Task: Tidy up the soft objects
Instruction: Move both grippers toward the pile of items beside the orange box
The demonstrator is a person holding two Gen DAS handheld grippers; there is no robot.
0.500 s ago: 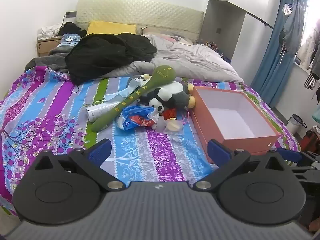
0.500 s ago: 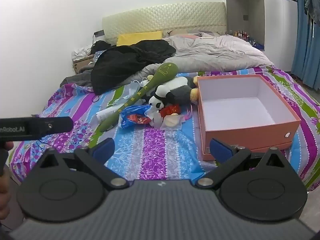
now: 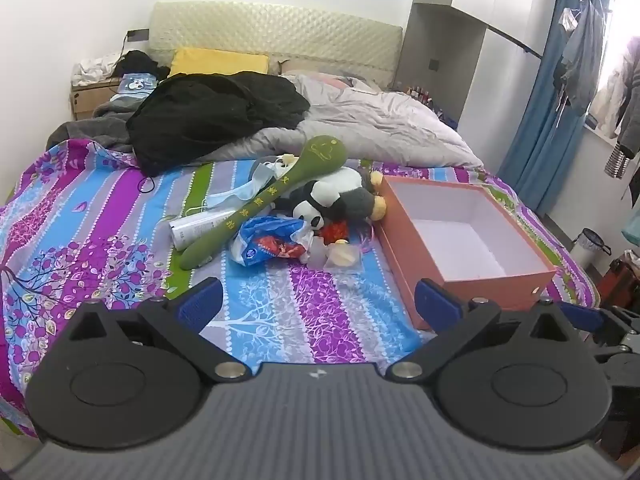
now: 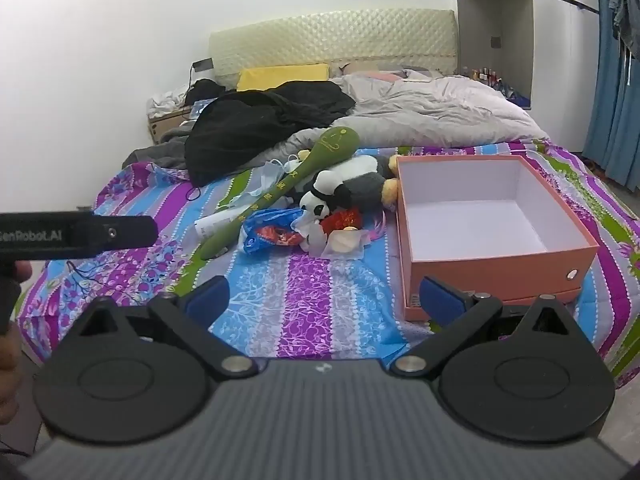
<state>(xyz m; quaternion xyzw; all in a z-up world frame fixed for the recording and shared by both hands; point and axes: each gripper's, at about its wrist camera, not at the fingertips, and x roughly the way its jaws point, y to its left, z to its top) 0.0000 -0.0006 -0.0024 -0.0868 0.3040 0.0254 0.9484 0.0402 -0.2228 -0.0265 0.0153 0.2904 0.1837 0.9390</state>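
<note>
On the bed (image 4: 304,320), the open box (image 4: 496,268) sits right of the toy pile (image 4: 320,204); the quilt (image 4: 432,116) lies behind them.

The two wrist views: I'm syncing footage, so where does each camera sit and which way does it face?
Left wrist: on the left gripper at the bed's foot, facing the headboard; its own open jaws show, and the right gripper at the right edge.
Right wrist: on the right gripper, further right, same heading; open jaws, left gripper at the left edge.
Shared: panda plush, orange box.
</note>
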